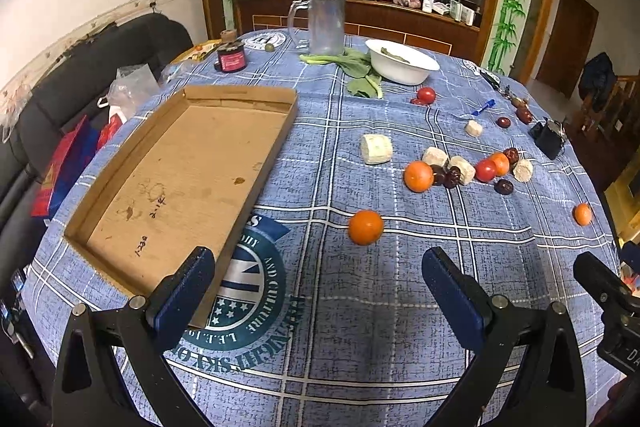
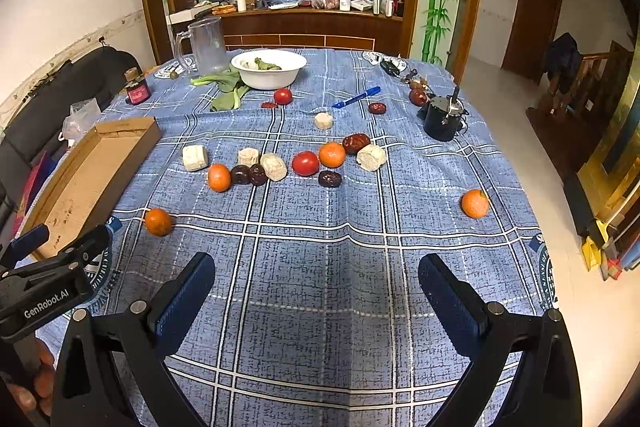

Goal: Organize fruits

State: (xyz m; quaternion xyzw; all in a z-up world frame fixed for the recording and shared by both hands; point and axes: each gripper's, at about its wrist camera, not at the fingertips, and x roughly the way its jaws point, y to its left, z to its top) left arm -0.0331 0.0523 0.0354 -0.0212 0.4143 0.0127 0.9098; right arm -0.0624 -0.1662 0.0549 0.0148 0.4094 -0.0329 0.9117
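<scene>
cut off: my left gripper (image 2: 28, 259), only its tip shows at the left edge | hidden: cardboard tray (image 1: 180, 179) near corner, behind my finger | too small: clutter on far counter (image 2: 312, 1)

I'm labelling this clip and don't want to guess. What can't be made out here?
- Cardboard tray: right wrist view, near end hidden behind the left gripper.
- White bowl: left wrist view, contents mostly hidden by its rim.
- Dark bits by the keys: left wrist view, too small to identify.
- Right gripper: left wrist view, cut off by the edge.
</scene>
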